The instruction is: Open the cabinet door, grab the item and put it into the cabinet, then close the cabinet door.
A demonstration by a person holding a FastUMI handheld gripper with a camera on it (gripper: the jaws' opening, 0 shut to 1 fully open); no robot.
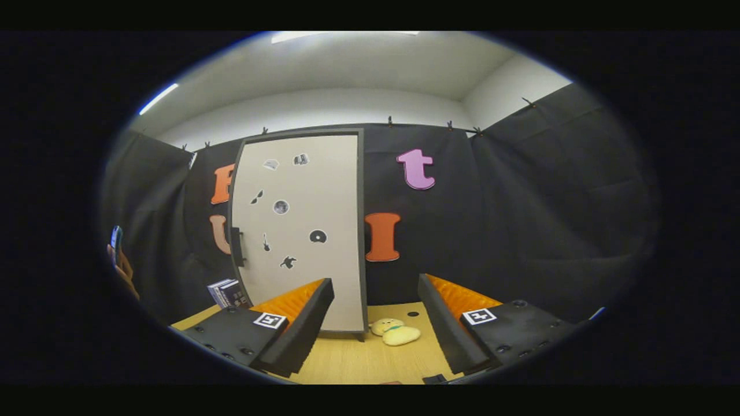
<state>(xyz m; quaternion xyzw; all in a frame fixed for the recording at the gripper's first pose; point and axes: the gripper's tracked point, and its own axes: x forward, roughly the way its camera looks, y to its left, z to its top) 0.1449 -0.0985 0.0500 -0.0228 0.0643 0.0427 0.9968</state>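
Cabinet (pixel 300 231) stands upright on the table (pixel 358 361), door shut flush, its dark handle (pixel 237 247) on the door's left edge at mid height. Stickers are scattered over the door face.

Item: a pale yellow plush toy (pixel 396 332) lying on the table just right of the cabinet's lower right corner, near the base of the door. Long axis roughly parallel to the cabinet front, tilted slightly away from it; head end toward the cabinet, body end pointing right.

Tongs (pixel 376 329): spread wide, gripping nothing. The toy lies beyond the tips, in line with the gap between them.

A stack of small boxes (pixel 229 293) sits left of the cabinet, near its lower left corner. A hand (pixel 121 263) shows far to the cabinet's left.

Step, judged: door shut and toy outside, so the toy is not stowed. Next move calls for swinging left to the handle, closing on it and pulling the door outward on its right-side hinge.
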